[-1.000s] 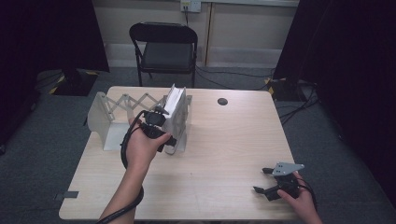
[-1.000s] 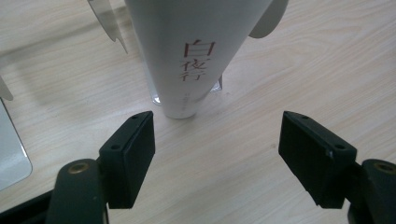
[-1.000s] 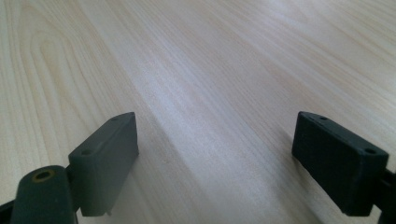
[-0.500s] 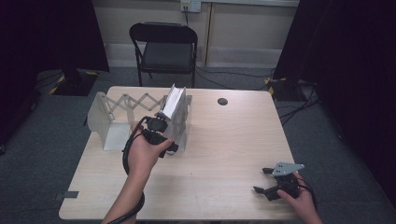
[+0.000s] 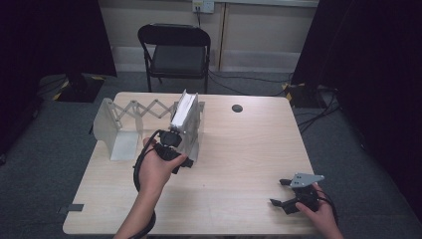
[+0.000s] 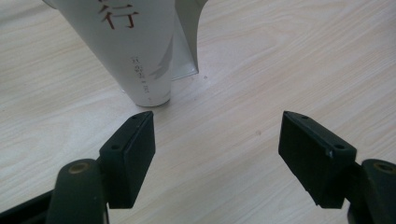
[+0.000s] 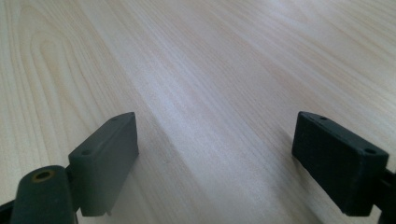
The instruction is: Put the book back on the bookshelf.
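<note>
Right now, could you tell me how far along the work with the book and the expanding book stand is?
Done: the white book stands upright against the right end plate of the expanding book stand. In hand: the left gripper hangs just before the book's spine, jaws open with nothing between them. The right gripper rests open near the table's front edge. Possibly left: closing the stand's wide gap.

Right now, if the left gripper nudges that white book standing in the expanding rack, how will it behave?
The white book stands tilted against the rack's end plate, so a sideways nudge would probably tip it. Its glossy spine may slip between the open left gripper pads. It looks stiff, not floppy.
</note>
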Available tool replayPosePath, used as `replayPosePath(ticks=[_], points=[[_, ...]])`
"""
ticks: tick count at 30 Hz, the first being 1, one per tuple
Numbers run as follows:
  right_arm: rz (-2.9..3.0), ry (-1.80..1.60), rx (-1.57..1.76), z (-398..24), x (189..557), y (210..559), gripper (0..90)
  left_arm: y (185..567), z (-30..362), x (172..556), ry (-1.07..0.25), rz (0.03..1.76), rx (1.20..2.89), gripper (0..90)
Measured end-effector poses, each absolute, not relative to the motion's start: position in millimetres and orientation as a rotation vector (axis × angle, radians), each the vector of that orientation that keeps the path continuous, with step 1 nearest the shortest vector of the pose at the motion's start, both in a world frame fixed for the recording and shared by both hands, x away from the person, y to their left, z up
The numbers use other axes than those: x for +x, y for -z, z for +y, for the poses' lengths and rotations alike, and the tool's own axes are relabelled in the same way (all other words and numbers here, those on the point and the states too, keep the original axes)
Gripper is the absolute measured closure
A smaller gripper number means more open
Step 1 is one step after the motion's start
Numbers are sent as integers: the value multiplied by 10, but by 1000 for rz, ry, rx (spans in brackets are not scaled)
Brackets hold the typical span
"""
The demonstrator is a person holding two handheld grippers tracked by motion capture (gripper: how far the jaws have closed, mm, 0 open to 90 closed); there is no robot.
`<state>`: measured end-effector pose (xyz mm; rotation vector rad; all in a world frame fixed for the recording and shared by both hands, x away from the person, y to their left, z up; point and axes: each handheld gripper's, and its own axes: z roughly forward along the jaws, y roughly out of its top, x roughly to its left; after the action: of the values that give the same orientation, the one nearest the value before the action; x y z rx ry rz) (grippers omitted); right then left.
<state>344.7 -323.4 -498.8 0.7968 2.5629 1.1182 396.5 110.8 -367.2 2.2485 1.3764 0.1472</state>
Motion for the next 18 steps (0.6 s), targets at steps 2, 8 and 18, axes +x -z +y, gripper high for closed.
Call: replayPosePath(ticks=[2, 8, 18], points=[[2562, -1119, 796, -3234, 3448, 4988, 140, 3683, 1101, 3958, -148, 1376, 2250, 271], [2563, -1118, 797, -3234, 3447, 4988, 140, 3722, 1062, 3937, -143, 1363, 2253, 267], [2562, -1119, 796, -3234, 3448, 4988, 140, 3804, 971, 3914, -124, 1338, 2266, 261]])
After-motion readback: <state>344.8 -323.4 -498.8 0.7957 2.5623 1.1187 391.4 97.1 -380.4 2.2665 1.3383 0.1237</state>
